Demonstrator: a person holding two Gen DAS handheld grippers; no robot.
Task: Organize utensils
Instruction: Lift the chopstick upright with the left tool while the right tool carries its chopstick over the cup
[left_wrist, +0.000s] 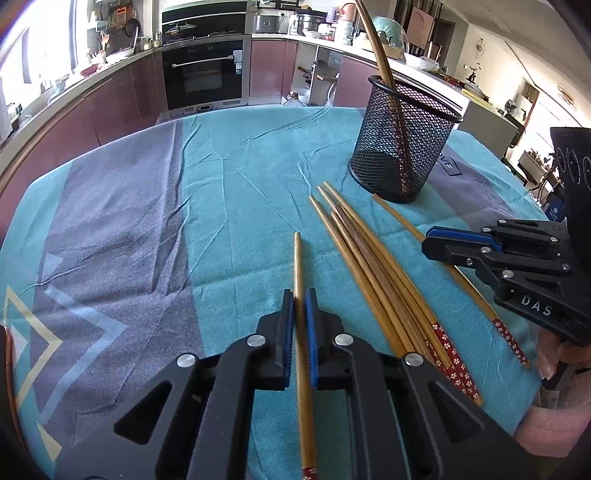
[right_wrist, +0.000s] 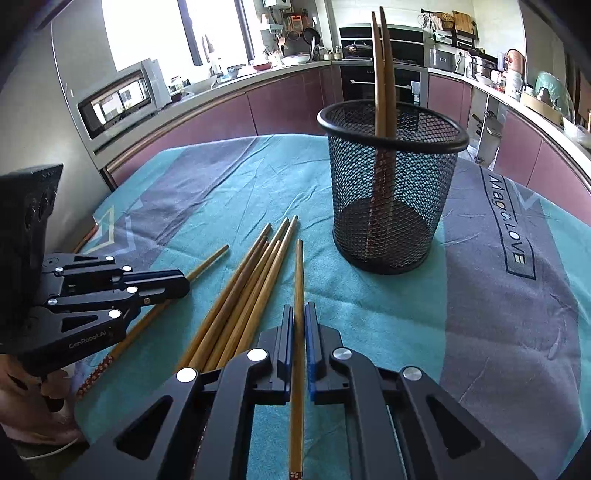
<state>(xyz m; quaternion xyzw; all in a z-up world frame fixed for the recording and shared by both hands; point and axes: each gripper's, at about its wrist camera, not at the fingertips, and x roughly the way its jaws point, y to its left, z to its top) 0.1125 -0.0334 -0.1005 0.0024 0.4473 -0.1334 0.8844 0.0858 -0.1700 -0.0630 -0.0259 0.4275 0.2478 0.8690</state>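
In the left wrist view my left gripper (left_wrist: 300, 295) is shut on a single bamboo chopstick (left_wrist: 297, 258) that lies on the cloth and points away from me. In the right wrist view my right gripper (right_wrist: 299, 310) is shut on another chopstick (right_wrist: 299, 266) the same way. Between the two lies a loose bundle of several chopsticks (left_wrist: 369, 266) (right_wrist: 251, 280) with red flowered ends. The black mesh cup (left_wrist: 402, 147) (right_wrist: 391, 184) stands upright beyond them, with two chopsticks (right_wrist: 380, 74) leaning inside. Each view shows the other gripper (left_wrist: 428, 242) (right_wrist: 184, 282) from the side.
A teal and grey cloth (left_wrist: 147, 221) covers the table. A hand in a pink sleeve (left_wrist: 550, 424) holds the right gripper. Kitchen counters, an oven (left_wrist: 203, 77) and a microwave (right_wrist: 118, 99) stand beyond the table's far edge.
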